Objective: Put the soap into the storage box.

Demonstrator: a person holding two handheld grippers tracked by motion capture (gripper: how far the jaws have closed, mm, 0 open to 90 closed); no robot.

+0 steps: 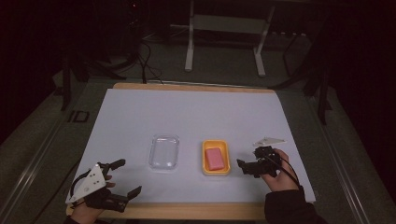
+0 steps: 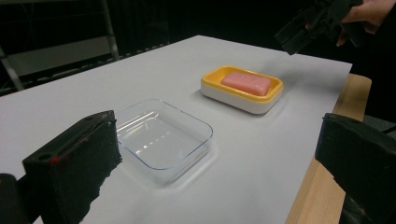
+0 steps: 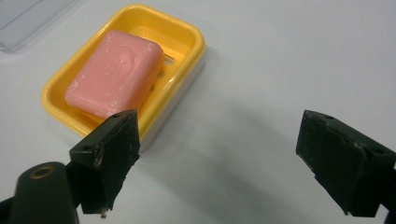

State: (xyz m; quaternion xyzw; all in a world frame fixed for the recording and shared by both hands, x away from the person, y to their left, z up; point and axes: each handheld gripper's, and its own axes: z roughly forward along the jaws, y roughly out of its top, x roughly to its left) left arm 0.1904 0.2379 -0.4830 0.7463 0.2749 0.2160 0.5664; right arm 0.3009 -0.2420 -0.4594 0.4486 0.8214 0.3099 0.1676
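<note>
The right gripper [image 1: 246, 166], jaws spread and empty, hovers at three o'clock of the pink soap [image 1: 215, 158] in its yellow dish [image 1: 216, 171], while the left gripper [image 1: 125, 179] waits released.

The high view is dim and grainy, the room beyond the white table sheet [image 1: 196, 116] nearly black, and small things on it look soft. Both gripper views are brighter and evenly lit from above. The clear tray [image 2: 163, 137] ahead of the left gripper [image 2: 219, 158] carries pale glare; the soap dish [image 3: 126, 70] ahead of the right gripper [image 3: 233, 158] casts a soft shadow, and near jaws blur slightly.
</note>
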